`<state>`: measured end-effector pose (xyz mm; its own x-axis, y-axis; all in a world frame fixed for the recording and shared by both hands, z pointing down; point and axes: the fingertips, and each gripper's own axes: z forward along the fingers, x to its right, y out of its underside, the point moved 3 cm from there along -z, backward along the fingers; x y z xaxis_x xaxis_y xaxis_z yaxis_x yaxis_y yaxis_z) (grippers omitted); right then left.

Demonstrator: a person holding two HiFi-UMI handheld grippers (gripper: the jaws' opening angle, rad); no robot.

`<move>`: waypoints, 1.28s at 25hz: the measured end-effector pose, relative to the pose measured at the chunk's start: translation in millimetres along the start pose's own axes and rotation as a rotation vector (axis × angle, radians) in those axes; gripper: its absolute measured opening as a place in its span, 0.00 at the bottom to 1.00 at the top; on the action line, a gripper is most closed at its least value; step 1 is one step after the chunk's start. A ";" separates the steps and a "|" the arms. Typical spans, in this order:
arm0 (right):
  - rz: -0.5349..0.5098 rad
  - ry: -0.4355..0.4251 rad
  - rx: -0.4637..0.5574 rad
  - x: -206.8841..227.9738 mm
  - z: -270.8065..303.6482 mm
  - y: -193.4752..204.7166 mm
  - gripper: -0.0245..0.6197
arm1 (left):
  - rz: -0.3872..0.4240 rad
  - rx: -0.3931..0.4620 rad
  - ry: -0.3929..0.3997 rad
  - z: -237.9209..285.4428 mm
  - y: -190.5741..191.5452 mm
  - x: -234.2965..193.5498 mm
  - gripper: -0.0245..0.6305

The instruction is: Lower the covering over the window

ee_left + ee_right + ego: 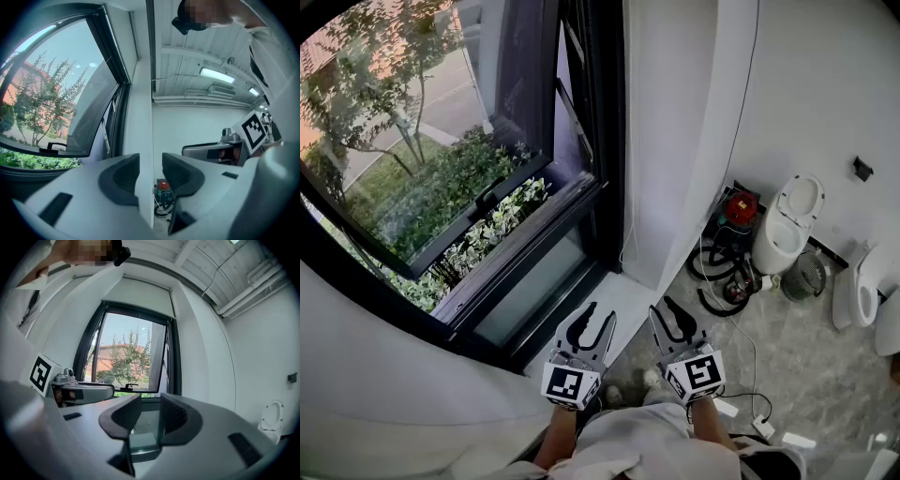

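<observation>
The left tongs and right tongs sit low, side by side, jaws apart and empty. The window lies ahead and to their left, uncovered. Its covering seems to be rolled up along the top of the frame, high above both tongs. The approach step seems not yet begun. The next move calls for lifting one of the tongs towards the covering's lower edge or pull.

Red vacuum beside white toilet
</observation>
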<state>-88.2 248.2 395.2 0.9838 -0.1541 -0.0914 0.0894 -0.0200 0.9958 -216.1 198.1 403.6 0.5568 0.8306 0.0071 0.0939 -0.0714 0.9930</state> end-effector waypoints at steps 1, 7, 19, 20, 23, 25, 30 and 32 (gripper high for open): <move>0.005 0.005 0.003 0.6 3.7 0.5 0.21 | 0.001 0.002 0.003 2.5 0.5 -2.9 0.28; -0.004 0.014 -0.007 7.6 25.0 6.0 0.23 | -0.007 0.006 0.014 20.4 6.8 -15.0 0.27; 0.002 -0.026 -0.025 47.4 69.2 22.4 0.23 | 0.005 -0.020 -0.023 70.7 19.6 -37.6 0.25; 0.006 -0.030 -0.027 53.2 72.7 24.4 0.23 | 0.008 -0.023 -0.028 76.1 20.5 -38.1 0.25; 0.013 -0.046 -0.028 68.9 82.6 28.6 0.23 | 0.019 -0.032 -0.043 92.0 24.0 -39.3 0.25; 0.017 -0.065 -0.025 76.8 89.9 30.5 0.23 | 0.020 -0.041 -0.059 101.9 27.8 -41.8 0.25; 0.034 -0.104 -0.023 96.4 105.0 36.0 0.23 | 0.024 -0.056 -0.084 126.0 33.4 -42.1 0.24; 0.042 -0.116 -0.024 105.1 110.4 39.7 0.23 | 0.026 -0.062 -0.092 136.5 36.5 -41.0 0.24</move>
<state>1.7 122.2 424.5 0.9623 -0.2677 -0.0485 0.0537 0.0122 0.9985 -122.8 86.1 423.5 0.6319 0.7746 0.0250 0.0284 -0.0555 0.9981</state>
